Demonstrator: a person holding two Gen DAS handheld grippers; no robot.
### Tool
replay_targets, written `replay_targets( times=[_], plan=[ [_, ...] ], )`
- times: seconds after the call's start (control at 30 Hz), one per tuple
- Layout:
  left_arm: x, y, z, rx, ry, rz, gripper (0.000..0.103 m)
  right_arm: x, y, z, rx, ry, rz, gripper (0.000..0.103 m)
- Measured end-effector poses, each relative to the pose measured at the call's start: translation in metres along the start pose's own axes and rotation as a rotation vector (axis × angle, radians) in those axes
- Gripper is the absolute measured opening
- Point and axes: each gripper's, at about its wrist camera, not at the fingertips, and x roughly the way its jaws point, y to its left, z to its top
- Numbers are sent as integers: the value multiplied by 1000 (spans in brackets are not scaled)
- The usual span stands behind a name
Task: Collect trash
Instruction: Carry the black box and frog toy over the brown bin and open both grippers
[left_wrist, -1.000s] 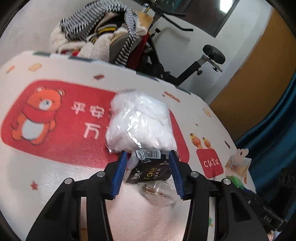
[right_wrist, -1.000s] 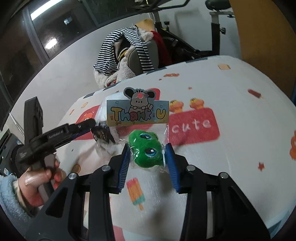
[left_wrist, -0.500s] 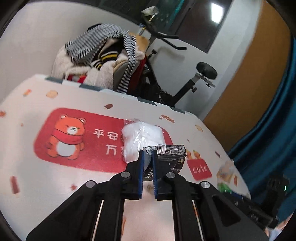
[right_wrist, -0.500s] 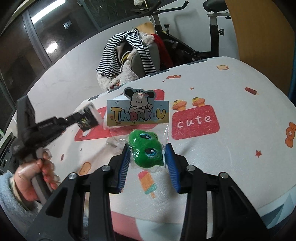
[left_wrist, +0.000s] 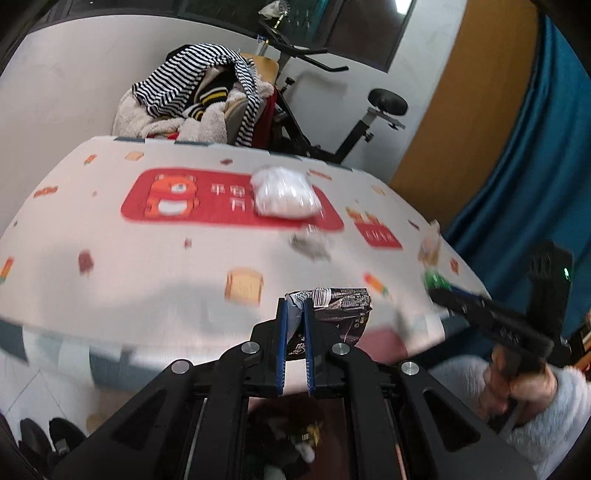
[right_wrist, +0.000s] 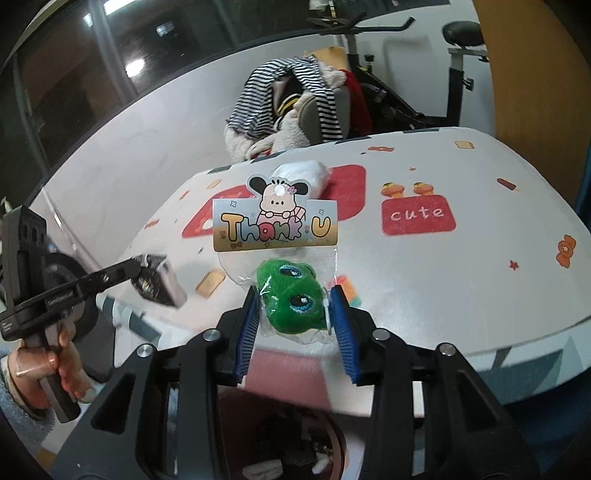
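My left gripper (left_wrist: 294, 314) is shut on a dark snack wrapper (left_wrist: 341, 312) and holds it in the air off the table's near edge; it also shows in the right wrist view (right_wrist: 155, 280). My right gripper (right_wrist: 295, 302) is shut on a clear packet with a green plush toy (right_wrist: 291, 295) and a "Thank U" card (right_wrist: 275, 225), held above the near edge. A white plastic bag (left_wrist: 284, 194) and a small clear wrapper (left_wrist: 310, 245) lie on the table. A bin with trash (left_wrist: 291, 439) sits below both grippers.
The table (left_wrist: 147, 251) has a white cloth with red cartoon patches. Behind it stand a chair heaped with striped clothes (left_wrist: 195, 99) and an exercise bike (left_wrist: 332, 122). A blue curtain (left_wrist: 535, 184) hangs at the right. Shoes (left_wrist: 48, 439) lie on the floor.
My left gripper closed on the dark wrapper, lifted it and pulled it back off the table. My right gripper drew back too, still holding the toy packet.
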Motion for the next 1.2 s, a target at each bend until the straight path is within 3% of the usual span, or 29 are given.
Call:
replay_targets(
  times=[0.23, 0.5, 1.03, 1.1, 1.13, 1.17, 1.2],
  plan=[
    [-14, 4, -61, -12, 71, 4, 8, -8, 10, -34, -16, 9, -10, 41],
    [2, 1, -100, 53, 119, 44, 9, -11, 15, -60, -35, -15, 4, 41],
    [17, -2, -112, 49, 164, 76, 10, 3, 39, -76, -140, 44, 16, 41],
    [16, -2, -112, 50, 162, 78, 15, 3, 38, -76, -129, 47, 16, 41],
    [16, -3, -112, 50, 160, 78, 23, 3, 38, -77, -126, 47, 17, 41],
    [15, -3, -112, 49, 158, 78, 41, 3, 37, -77, -124, 49, 16, 41],
    [14, -3, -112, 46, 151, 78, 49, 3, 37, -77, -124, 49, 17, 41]
  ],
)
